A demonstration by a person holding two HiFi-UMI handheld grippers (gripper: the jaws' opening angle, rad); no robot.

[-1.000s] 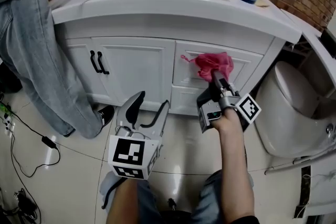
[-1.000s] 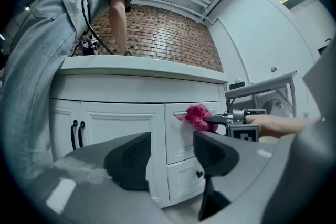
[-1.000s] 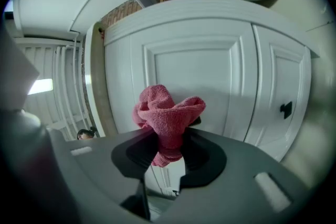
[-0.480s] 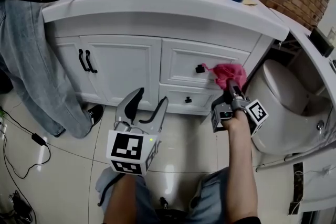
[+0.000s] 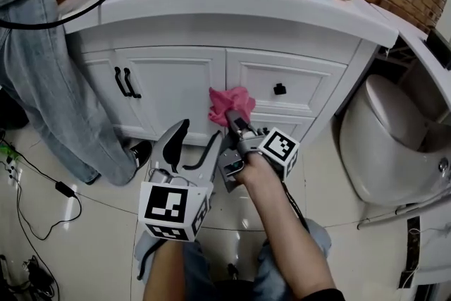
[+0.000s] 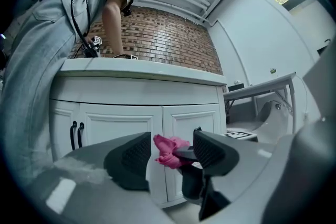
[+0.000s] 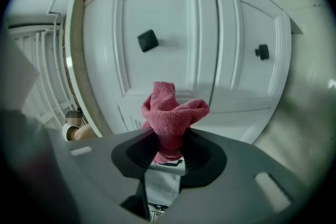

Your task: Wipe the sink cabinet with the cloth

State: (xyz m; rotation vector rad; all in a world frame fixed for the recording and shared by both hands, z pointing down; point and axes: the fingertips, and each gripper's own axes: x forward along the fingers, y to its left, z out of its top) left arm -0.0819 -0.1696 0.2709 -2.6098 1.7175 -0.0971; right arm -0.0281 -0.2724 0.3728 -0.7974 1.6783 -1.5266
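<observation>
Two grippers were in your hands, but only one was working. You were in the wiping step itself. The right gripper (image 5: pixel 232 119) held the cloth (image 5: pixel 230 103) up at the front of the sink cabinet (image 5: pixel 176 77), about where the door meets the drawer column and down-left of the upper drawer's black knob (image 5: pixel 280 89). I could not settle whether the cloth was truly pressed on the white panel or hung just short of it. The head view was too steep, and the right gripper view showed only pink folds against the panel behind.

Your right gripper's jaws were drawn in tight on the lower part of the cloth, with the loose upper folds standing beyond the tips as a soft wad. The left gripper (image 5: pixel 201 134) hung low beside it with its jaws spread wide and nothing in its grasp. The cloth that showed between its jaws in the left gripper view lay further off, in the other claw.

Nothing showed how much of the front had been covered, so I judged the job partway at best. The next move called for pushing the wad flat onto the panel and sweeping with even pressure. You would have to steer round the knob and the door handles (image 5: pixel 127 82) so the folds did not snag.
</observation>
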